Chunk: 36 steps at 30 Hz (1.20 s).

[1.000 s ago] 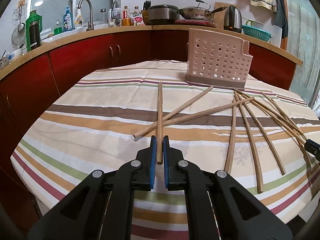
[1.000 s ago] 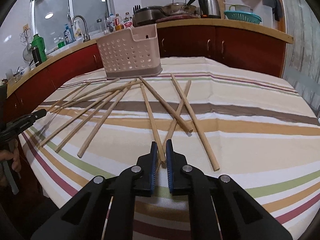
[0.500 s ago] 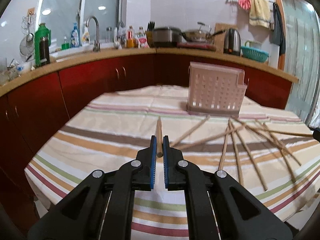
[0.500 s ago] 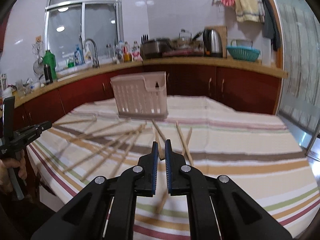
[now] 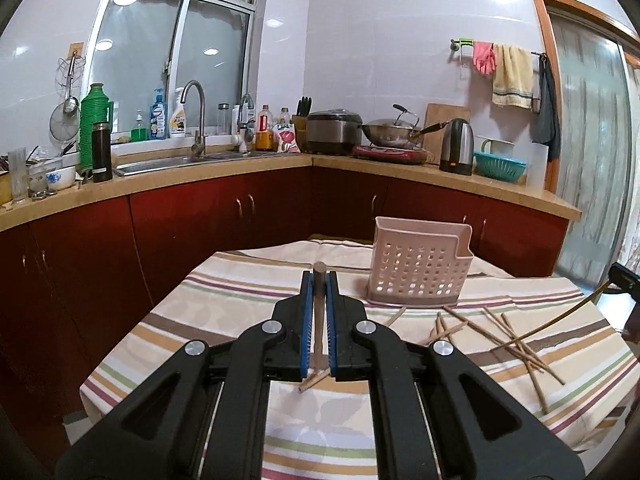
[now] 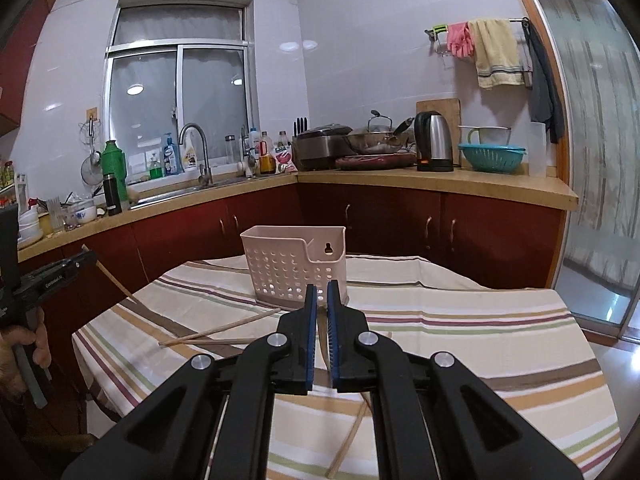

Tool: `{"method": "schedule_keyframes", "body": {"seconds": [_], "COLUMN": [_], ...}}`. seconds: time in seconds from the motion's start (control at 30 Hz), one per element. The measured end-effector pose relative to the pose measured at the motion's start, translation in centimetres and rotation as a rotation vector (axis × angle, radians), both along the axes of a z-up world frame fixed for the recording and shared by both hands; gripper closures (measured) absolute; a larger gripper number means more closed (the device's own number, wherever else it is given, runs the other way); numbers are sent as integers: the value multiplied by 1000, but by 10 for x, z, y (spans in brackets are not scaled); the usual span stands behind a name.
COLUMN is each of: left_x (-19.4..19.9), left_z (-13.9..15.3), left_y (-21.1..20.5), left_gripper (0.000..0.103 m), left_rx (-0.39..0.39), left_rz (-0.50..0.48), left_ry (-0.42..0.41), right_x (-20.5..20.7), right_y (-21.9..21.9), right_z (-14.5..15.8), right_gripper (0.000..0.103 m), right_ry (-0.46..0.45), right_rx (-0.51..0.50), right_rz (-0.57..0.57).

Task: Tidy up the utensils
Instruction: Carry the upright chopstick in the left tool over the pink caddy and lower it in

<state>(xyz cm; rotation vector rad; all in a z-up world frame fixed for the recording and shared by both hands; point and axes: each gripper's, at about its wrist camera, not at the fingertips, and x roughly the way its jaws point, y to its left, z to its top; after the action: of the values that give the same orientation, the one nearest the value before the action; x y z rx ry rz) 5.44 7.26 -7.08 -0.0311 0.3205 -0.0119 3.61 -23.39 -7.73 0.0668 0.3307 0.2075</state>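
My left gripper (image 5: 319, 280) is shut on a wooden chopstick (image 5: 319, 320) that points forward, held above the striped table (image 5: 224, 320). From the right wrist view, that gripper (image 6: 80, 258) shows at the left edge with its chopstick (image 6: 114, 282) sloping down. My right gripper (image 6: 322, 292) is shut on another chopstick (image 6: 322, 344), a thin brown strip between the blue pads. It also appears at the right edge (image 5: 622, 280), its chopstick (image 5: 560, 316) hanging down-left. The pink perforated basket (image 5: 420, 268) (image 6: 296, 268) stands upright at the table's far side. Several loose chopsticks (image 5: 500, 332) (image 6: 224, 328) lie on the cloth.
Red cabinets (image 5: 200, 220) under a wooden counter wrap behind the table, with a sink (image 5: 192, 158), kettle (image 5: 456, 152) and cooker. A glass door (image 6: 600, 200) is on the right. A person's hand (image 6: 24, 344) holds the left gripper's handle.
Both grippers have risen off the table, each carrying a chopstick up with it. The views now look more level, towards the counter and wall.
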Motion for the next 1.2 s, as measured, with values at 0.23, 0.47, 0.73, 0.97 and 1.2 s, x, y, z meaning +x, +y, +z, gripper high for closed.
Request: {"method": "schedule_keyframes", "body": {"seconds": [0.23, 0.47, 0.73, 0.97, 1.2], "left_x": [20, 45, 72, 92, 118], "left_z": [6, 12, 15, 29, 80], "left_y": [-1, 0, -4, -1, -18], "left_gripper": [96, 96, 96, 96, 96], "left_rx": [10, 12, 42, -17, -36], "left_rz": [-12, -22, -35, -95, -195], "left_ry": [-7, -7, -11, -7, -60], "right_x": [22, 54, 67, 71, 101], "right_y": [3, 4, 7, 9, 8], "right_z": [8, 12, 11, 32, 79], "right_gripper": [97, 97, 97, 97, 97], "right_ry": [-25, -21, -16, -28, -63], "right_rx": [5, 23, 29, 24, 43], "right_rz": [2, 0, -13, 10, 54]}}
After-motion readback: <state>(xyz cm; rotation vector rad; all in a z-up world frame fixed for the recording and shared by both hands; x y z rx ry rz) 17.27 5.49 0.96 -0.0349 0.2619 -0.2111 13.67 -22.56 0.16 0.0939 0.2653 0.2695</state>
